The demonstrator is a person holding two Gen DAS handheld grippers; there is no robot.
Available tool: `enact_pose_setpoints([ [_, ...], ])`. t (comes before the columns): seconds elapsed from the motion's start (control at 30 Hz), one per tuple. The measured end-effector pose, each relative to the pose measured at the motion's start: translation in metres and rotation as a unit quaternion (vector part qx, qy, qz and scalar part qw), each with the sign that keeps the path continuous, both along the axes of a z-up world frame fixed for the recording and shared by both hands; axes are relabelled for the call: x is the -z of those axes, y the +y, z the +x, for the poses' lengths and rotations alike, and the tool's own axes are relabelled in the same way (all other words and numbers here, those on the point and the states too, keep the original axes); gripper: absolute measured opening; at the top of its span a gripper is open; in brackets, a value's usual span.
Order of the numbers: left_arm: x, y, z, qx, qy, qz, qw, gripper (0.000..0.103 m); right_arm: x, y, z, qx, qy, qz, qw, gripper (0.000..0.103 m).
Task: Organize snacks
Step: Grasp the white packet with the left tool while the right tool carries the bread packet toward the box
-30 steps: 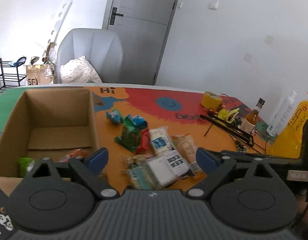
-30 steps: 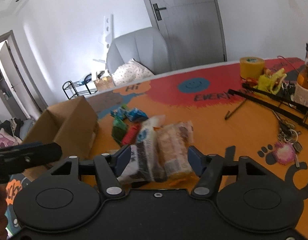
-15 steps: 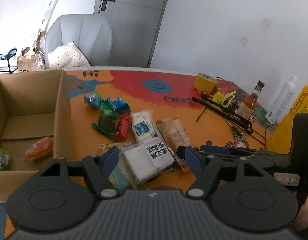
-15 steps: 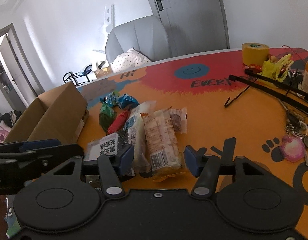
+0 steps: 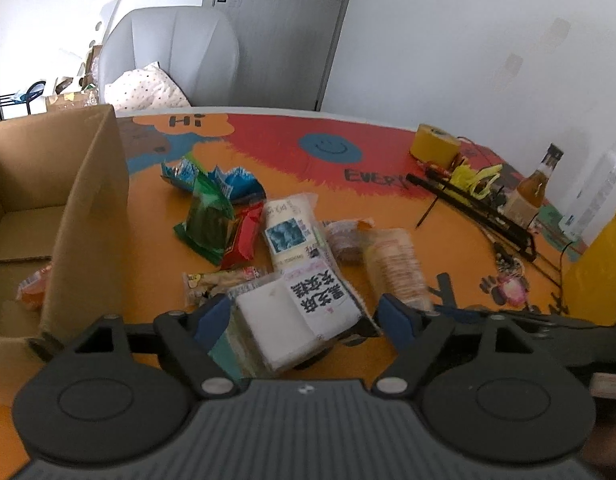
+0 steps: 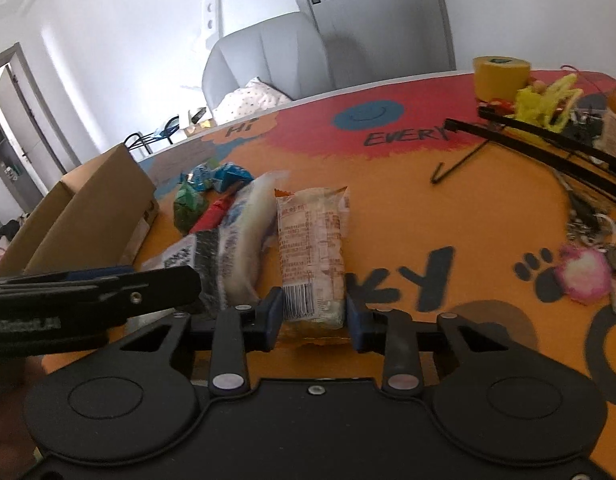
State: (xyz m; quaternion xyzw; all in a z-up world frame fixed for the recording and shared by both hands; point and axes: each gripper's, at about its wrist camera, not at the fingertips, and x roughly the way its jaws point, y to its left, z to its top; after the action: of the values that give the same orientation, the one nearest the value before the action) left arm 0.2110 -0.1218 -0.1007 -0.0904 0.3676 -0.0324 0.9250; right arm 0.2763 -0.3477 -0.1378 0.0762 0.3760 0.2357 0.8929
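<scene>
A heap of snack packets lies on the orange table beside an open cardboard box (image 5: 88, 216). My left gripper (image 5: 304, 316) is open, its jaws on either side of a white packet with black lettering (image 5: 304, 312). My right gripper (image 6: 314, 316) is closed on the near end of an orange-trimmed cracker packet (image 6: 312, 252), which also shows in the left wrist view (image 5: 396, 268). A long white packet (image 6: 248, 232), a green packet (image 5: 208, 220) and a red one (image 5: 242, 236) lie beside it. The box holds an orange snack (image 5: 34, 284).
A yellow tape roll (image 5: 434, 146), a black hanger (image 6: 548, 148), a brown bottle (image 5: 534, 192), keys with a pink charm (image 6: 584, 268) and a clear bottle (image 5: 596, 196) sit on the right. A grey chair (image 5: 172, 56) stands behind the table.
Both grippers dropped toward the heap. The right jaws narrowed onto the cracker packet. The left gripper moved right, away from the box, over the white packet.
</scene>
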Motion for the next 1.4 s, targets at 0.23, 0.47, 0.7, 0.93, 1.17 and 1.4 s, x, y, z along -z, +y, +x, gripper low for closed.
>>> enact_pose_setpoints([
  [0.23,0.008,-0.009,0.005,0.003,-0.002,0.014,0.9999,0.084,-0.001,-0.010,-0.002,0.011,0.005,-0.004,1.000,0.039],
  [0.47,0.009,-0.007,0.007,0.005,-0.002,0.014,0.9999,0.079,0.001,-0.002,-0.001,0.005,-0.006,-0.014,1.000,0.033],
  [0.7,0.006,-0.010,0.004,0.001,-0.002,0.025,0.9997,0.063,0.000,-0.012,-0.005,0.005,-0.015,0.017,1.000,0.033],
  [0.93,0.003,-0.001,-0.001,-0.009,-0.004,-0.008,0.9999,0.056,-0.020,-0.014,-0.010,0.005,-0.042,0.017,0.999,0.033],
  [1.17,-0.013,0.008,-0.009,-0.016,-0.025,-0.028,0.9992,0.053,-0.033,-0.012,-0.015,0.003,-0.056,0.026,0.998,0.033],
  [1.4,-0.039,0.023,-0.020,-0.028,-0.066,-0.036,0.9968,0.053,-0.055,-0.002,-0.018,-0.012,-0.081,0.041,0.996,0.033],
])
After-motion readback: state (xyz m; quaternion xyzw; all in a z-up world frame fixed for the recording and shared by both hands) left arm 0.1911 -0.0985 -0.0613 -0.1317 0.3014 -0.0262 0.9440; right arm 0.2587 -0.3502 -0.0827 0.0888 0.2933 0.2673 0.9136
